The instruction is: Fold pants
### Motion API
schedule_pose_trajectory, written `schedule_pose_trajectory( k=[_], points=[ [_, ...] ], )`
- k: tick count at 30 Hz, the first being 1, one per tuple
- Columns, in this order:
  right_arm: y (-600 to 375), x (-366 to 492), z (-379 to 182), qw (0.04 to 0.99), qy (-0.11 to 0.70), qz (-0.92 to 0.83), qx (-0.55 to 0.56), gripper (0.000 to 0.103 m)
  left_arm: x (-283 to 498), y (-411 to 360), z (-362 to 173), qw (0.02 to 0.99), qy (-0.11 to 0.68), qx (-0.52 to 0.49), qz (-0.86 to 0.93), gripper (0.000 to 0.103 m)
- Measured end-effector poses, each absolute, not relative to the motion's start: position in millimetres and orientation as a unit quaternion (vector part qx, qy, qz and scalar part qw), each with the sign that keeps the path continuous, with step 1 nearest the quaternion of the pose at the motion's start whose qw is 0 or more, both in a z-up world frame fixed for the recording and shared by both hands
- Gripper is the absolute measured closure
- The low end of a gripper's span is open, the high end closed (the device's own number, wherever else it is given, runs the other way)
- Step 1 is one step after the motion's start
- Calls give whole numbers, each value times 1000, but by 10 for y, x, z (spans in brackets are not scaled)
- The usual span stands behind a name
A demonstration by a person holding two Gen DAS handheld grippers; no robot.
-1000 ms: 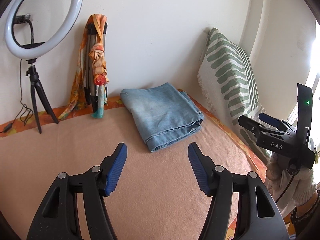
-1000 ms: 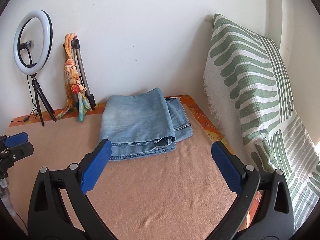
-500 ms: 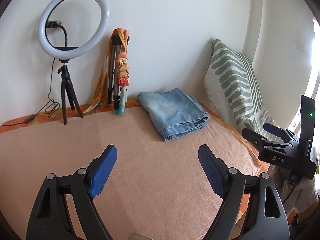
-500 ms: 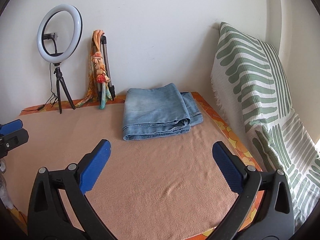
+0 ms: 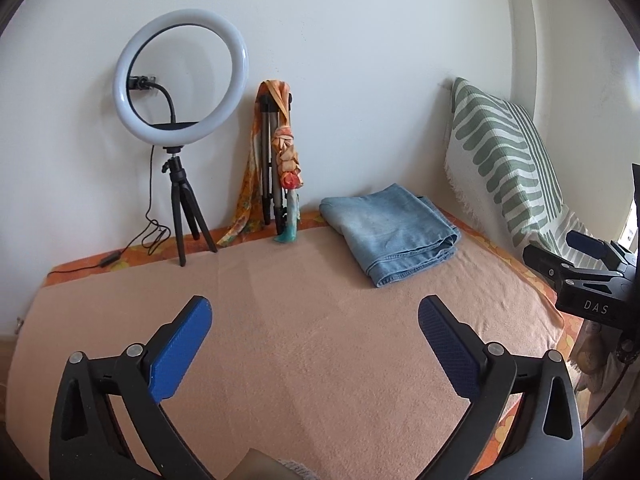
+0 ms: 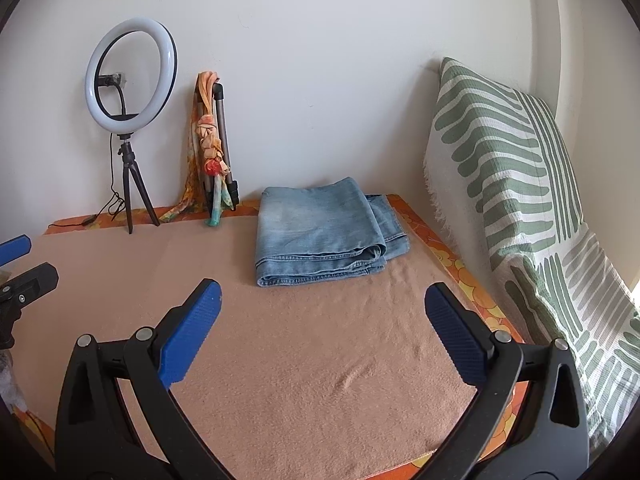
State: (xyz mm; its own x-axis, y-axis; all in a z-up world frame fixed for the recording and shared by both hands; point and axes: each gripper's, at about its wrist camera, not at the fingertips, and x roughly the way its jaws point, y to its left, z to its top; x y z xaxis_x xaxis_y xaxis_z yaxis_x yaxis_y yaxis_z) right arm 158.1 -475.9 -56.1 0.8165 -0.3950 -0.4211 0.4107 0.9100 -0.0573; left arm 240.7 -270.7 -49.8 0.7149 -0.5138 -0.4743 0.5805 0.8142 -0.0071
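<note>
Here, folded blue jeans (image 6: pixel 326 228) on the peach-covered surface (image 6: pixel 312 360), left gripper (image 5: pixel 314 344) and right gripper (image 6: pixel 322 332) both spread wide, grasping nothing, well apart from them.

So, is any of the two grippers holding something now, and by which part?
Nothing is held. The left gripper and the right gripper are both open over the peach blanket; the folded jeans lie apart from both.

A lit ring light (image 5: pixel 181 76) on a tripod stands against a white wall (image 5: pixel 360 60), beside a green-striped cushion (image 6: pixel 508 168).
</note>
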Motion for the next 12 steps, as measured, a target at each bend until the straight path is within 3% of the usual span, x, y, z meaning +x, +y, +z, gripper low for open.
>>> schedule_pose_trajectory(
  k=[12],
  points=[
    [-4771, 1589, -552, 953, 217, -210, 25, 0, 2295, -2747, -566, 915, 231, 94, -316, 1]
  ],
)
